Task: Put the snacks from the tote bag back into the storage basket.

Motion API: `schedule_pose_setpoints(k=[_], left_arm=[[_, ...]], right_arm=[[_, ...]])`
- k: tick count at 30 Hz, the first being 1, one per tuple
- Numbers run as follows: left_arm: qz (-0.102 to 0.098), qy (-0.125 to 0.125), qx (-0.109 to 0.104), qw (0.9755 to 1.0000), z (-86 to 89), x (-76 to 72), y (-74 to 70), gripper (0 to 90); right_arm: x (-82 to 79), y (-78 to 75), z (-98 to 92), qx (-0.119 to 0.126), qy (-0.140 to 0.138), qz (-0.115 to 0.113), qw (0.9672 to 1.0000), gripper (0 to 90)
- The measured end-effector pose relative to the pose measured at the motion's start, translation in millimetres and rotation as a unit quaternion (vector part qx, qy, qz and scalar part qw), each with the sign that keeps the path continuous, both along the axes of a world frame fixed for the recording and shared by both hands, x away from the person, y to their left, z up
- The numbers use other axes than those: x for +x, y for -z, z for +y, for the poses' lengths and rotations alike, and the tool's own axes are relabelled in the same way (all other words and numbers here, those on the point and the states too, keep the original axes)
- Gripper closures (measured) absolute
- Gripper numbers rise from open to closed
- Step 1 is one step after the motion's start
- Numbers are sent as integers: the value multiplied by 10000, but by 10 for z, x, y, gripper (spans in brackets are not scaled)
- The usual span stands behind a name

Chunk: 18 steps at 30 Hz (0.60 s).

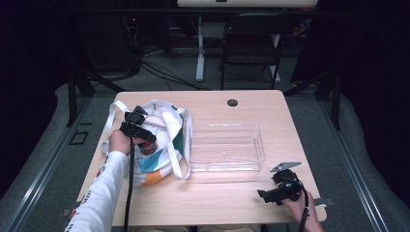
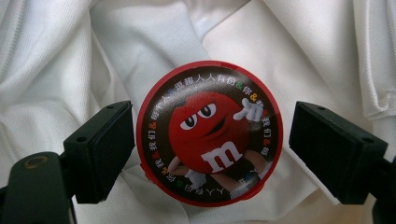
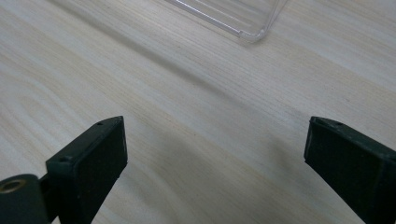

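Note:
A round red candy tin (image 2: 209, 144) with a cartoon M&M's figure on its lid lies in the white folds of a cloth tote bag (image 1: 167, 123) at the table's left. My left gripper (image 2: 210, 149) points down into the bag, one jaw on each side of the tin. A thin gap shows at each pad, wider on the right. In the high view the left gripper (image 1: 146, 143) sits over the bag's opening, with the tin (image 1: 148, 149) just below it. My right gripper (image 1: 265, 195) stands open over bare wood near the front right, with nothing between its fingers (image 3: 88, 154).
A clear plastic tray (image 1: 225, 147) stands at mid-table, right of the bag; its near corner (image 3: 245, 30) is in the right gripper view. The bag's white straps (image 1: 181, 154) trail toward the tray. A dark round grommet (image 1: 232, 102) sits near the far edge. A chair stands beyond the table.

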<state>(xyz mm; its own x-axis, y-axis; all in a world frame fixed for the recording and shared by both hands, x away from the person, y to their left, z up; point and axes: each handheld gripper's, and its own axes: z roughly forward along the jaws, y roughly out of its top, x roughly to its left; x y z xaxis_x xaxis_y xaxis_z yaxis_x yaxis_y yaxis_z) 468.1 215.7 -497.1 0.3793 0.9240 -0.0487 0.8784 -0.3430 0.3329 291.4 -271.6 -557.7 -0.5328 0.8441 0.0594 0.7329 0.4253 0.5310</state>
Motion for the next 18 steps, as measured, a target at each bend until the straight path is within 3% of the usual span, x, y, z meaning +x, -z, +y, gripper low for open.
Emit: schedule_pose_setpoints(k=[11,18], left_arm=[[49,13,156,9999,-20,-2,59,249],[11,51,186,9998,-29,-10,65,254]], right_arm=[[1,-4,-4,-31,-35,16,10000,56],[0,-3,1,16,-18,-4,10000,56]])
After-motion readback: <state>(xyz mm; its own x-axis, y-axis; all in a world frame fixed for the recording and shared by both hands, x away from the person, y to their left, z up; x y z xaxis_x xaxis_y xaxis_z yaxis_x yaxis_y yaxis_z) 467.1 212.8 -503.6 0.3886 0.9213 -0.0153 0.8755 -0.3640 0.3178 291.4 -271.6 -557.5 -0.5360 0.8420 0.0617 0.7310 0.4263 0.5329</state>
